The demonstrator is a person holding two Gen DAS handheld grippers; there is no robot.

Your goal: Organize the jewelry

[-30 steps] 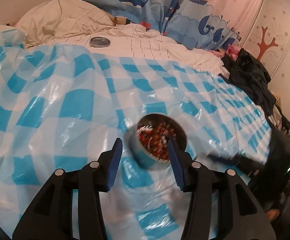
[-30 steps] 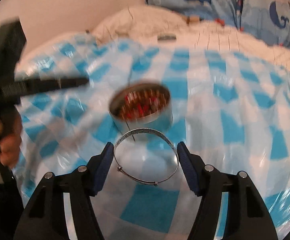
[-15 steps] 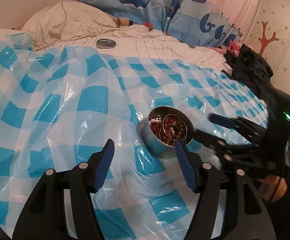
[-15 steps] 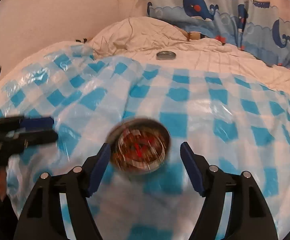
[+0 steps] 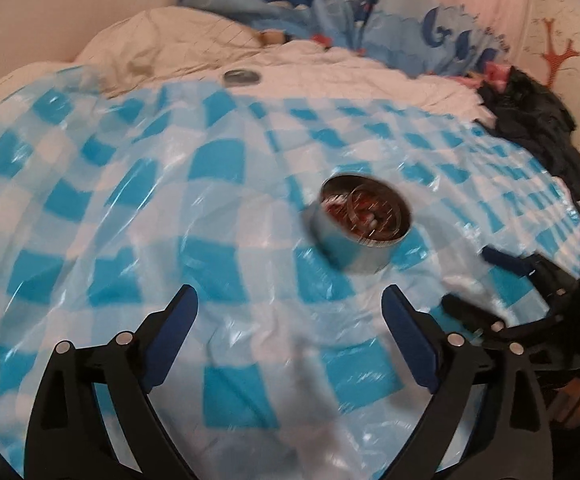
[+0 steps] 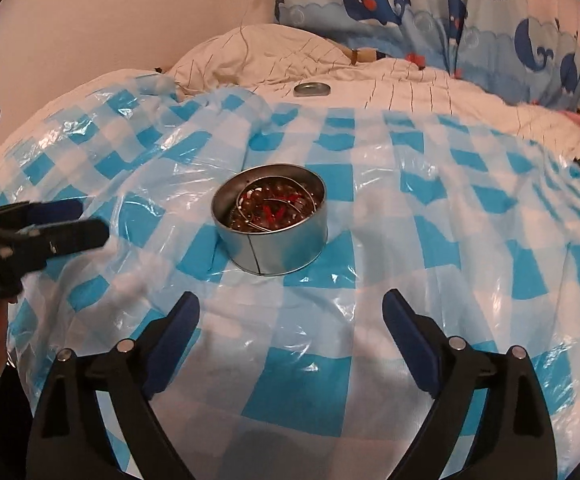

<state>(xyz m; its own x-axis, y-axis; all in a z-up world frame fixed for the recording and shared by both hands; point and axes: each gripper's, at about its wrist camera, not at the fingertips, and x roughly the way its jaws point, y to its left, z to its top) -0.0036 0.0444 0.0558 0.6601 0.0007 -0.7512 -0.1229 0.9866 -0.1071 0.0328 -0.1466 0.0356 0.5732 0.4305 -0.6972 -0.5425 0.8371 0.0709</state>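
Your left gripper [image 5: 290, 312] and right gripper [image 6: 291, 314] were both opening with nothing between the jaws, the tin [image 6: 270, 219] lying well ahead across bare checked sheet [image 6: 429, 248].

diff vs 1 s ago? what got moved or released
The right gripper let go of the silver bangle; it now lies in the tin on the beads. The left gripper came off the tin and backed away. Both grippers' jaws are opening, nothing between them. The tin, lid and checked sheet stayed put.
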